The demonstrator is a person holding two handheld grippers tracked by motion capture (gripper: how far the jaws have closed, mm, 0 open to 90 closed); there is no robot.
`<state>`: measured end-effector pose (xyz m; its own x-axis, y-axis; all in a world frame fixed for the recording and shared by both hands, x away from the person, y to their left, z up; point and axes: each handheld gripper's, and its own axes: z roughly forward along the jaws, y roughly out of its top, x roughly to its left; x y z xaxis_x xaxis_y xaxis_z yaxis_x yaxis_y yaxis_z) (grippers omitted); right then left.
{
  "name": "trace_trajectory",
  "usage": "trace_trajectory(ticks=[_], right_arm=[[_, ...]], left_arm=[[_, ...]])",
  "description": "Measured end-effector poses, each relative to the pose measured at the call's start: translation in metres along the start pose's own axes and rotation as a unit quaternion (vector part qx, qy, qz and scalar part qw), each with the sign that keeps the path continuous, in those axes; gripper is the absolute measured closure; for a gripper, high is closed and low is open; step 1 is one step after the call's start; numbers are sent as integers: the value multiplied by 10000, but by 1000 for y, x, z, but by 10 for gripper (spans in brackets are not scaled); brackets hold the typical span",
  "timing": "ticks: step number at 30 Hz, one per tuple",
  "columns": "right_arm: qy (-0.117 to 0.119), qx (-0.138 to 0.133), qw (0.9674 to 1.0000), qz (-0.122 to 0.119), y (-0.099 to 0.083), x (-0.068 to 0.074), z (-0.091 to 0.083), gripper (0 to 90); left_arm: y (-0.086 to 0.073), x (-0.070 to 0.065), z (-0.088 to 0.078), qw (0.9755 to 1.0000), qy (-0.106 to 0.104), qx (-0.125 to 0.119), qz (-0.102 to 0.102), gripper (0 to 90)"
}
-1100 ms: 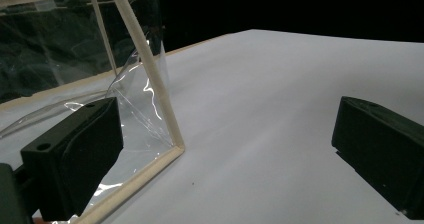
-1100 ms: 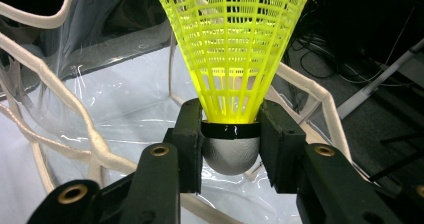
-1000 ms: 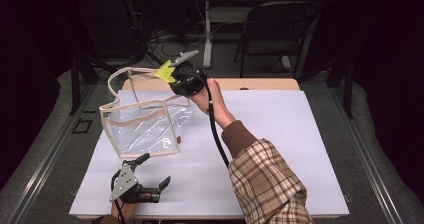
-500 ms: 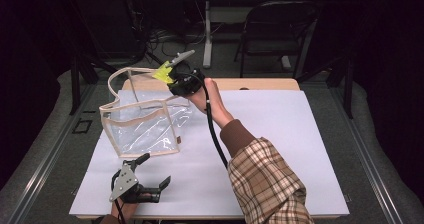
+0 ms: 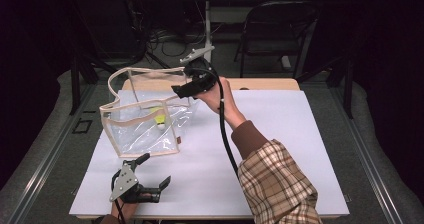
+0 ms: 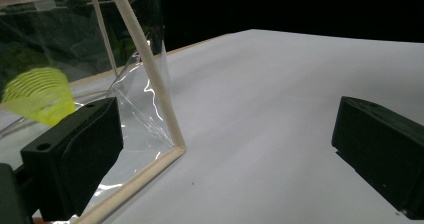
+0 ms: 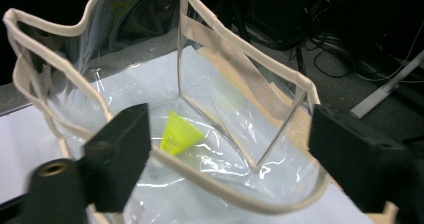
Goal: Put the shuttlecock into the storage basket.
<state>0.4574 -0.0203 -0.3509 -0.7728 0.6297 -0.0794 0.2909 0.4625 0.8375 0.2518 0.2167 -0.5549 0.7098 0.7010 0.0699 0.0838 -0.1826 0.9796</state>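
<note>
Right tongs [image 5: 186, 89] raised, jaws apart; left tongs [image 5: 155, 171] low, agape.

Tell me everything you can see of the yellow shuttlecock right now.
The yellow shuttlecock has a ribbed, cone-shaped plastic-looking skirt. It lies tipped on its side on the floor of the clear bag, loose and ungripped. The right tool hovers open above the bag's mouth; the left tool rests open on the table.

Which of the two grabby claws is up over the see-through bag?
The right gripper, held open above the clear bag with the yellow shuttlecock inside. The left gripper sits low near the table's front edge.
</note>
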Motion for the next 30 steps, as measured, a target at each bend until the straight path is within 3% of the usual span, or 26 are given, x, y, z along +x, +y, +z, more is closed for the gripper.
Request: trace_trajectory(ticks=[10, 30], right_arm=[[88, -4, 10000, 39, -16, -10, -17, 35], [-11, -86, 10000, 11, -44, -17, -49, 0]], left_arm=[[0, 0, 2, 10000, 26, 28, 15, 0], [0, 0, 1, 10000, 16, 39, 25, 0]])
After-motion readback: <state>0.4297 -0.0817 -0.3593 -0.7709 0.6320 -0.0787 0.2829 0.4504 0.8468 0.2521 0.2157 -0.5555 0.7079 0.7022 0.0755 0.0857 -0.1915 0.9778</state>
